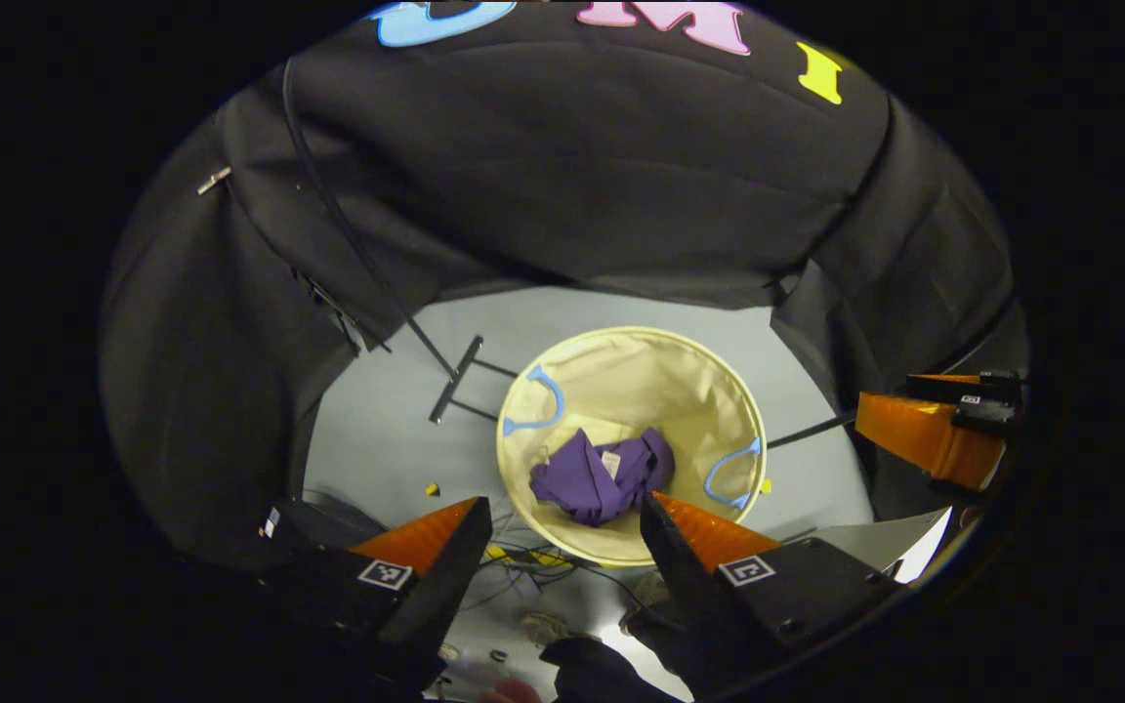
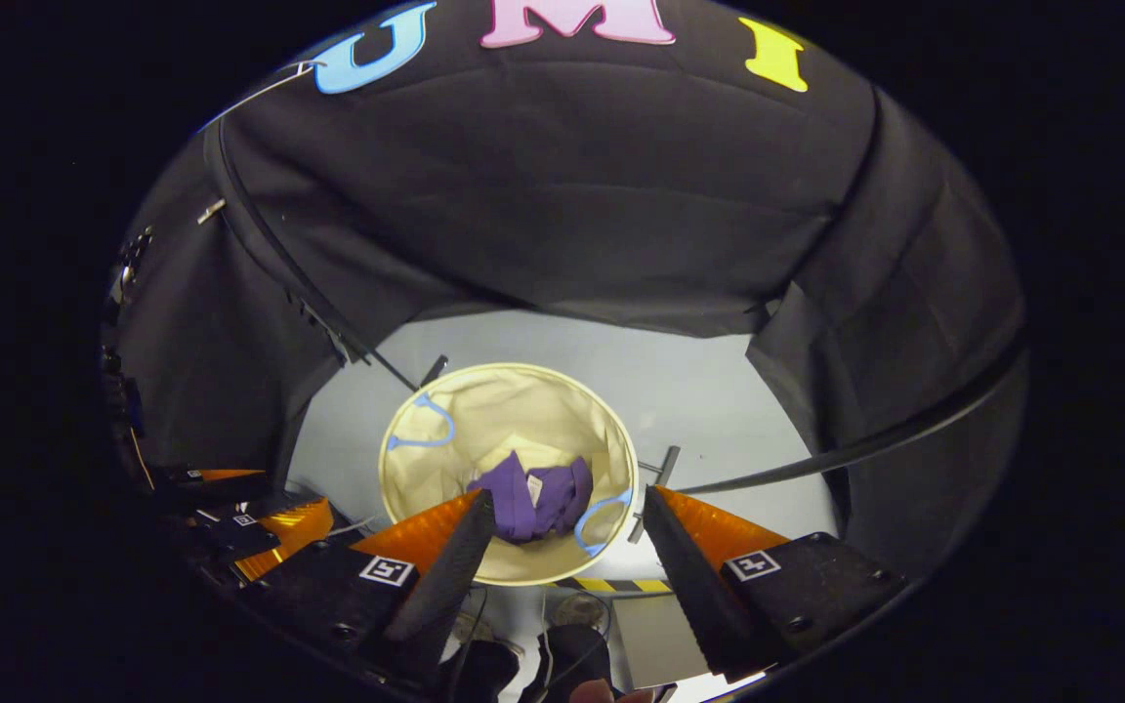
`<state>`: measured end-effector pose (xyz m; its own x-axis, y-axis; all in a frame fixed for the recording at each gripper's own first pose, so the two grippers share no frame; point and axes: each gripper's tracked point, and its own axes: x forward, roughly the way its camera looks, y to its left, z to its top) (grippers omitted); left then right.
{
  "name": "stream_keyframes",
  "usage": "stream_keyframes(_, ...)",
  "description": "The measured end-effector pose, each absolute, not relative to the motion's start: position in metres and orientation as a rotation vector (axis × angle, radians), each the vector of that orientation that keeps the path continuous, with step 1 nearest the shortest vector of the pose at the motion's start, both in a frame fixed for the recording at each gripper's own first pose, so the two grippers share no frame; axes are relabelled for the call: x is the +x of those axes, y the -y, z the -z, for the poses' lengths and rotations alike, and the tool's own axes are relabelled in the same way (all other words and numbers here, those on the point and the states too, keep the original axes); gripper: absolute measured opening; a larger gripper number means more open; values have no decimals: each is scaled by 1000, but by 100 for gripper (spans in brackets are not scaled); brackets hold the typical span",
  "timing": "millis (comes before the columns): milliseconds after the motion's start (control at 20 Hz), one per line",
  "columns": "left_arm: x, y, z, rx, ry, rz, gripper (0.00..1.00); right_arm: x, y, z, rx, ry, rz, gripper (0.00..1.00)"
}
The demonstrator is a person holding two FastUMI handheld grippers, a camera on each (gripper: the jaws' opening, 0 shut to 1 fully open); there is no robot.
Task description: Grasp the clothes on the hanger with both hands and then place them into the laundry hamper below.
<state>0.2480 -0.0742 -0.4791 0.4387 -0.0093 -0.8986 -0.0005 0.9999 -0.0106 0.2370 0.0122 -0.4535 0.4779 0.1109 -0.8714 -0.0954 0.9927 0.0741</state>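
Now purple clothes (image 1: 602, 476) lie crumpled.

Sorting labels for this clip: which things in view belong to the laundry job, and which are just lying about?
Job: purple garment in the hamper; left tongs and right tongs, both open.

Lying about: black stand base, cables on the floor.

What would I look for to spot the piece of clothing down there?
Find the round cream hamper standing on the pale grey floor below the black cloth wall. Look inside it: a crumpled purple garment lies at the bottom. It is the one purple thing there, darker than the two blue loop handles on the rim.
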Motion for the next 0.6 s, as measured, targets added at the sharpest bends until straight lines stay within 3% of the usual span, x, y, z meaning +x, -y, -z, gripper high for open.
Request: stream_keyframes(600, 262, 57, 220, -34, -583, 121, 97, 232, -34, 211, 45, -583, -37, 99)
